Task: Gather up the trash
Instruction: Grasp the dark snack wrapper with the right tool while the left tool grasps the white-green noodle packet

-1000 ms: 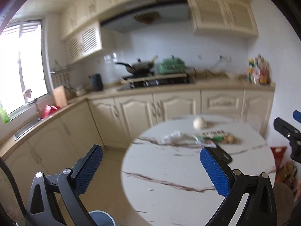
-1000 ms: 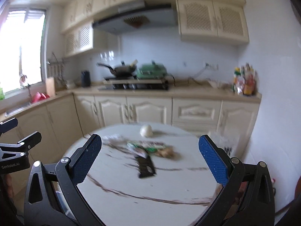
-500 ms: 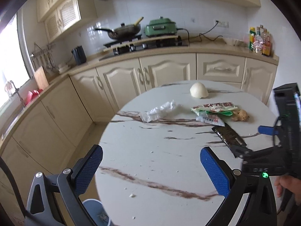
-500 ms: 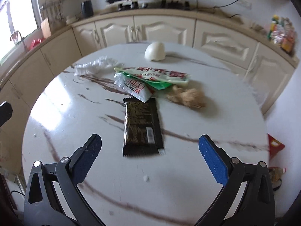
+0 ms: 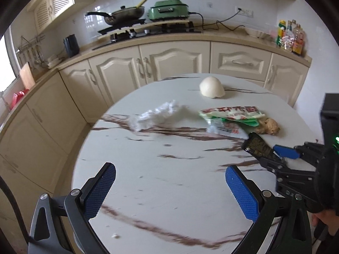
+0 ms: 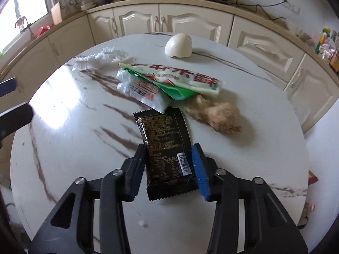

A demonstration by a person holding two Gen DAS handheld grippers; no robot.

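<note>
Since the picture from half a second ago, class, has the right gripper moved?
Yes. The right gripper has dropped toward the table, and its jaws have just been closing around the black wrapper.

On the tabletop (image 6: 70, 190): three wrappers (image 6: 167, 154) (image 6: 180, 80) (image 6: 142, 94), one crumpled clear plastic (image 6: 101, 58), one white bun (image 6: 179, 45), one ginger root (image 6: 216, 116)

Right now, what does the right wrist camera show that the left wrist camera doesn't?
Only the right wrist view shows the barcode on the black snack wrapper and the right gripper closed on its sides. Only the left wrist view shows the frying pan and the open left gripper. Both show the marble table, green-and-white wrapper and white half-shell.
</note>
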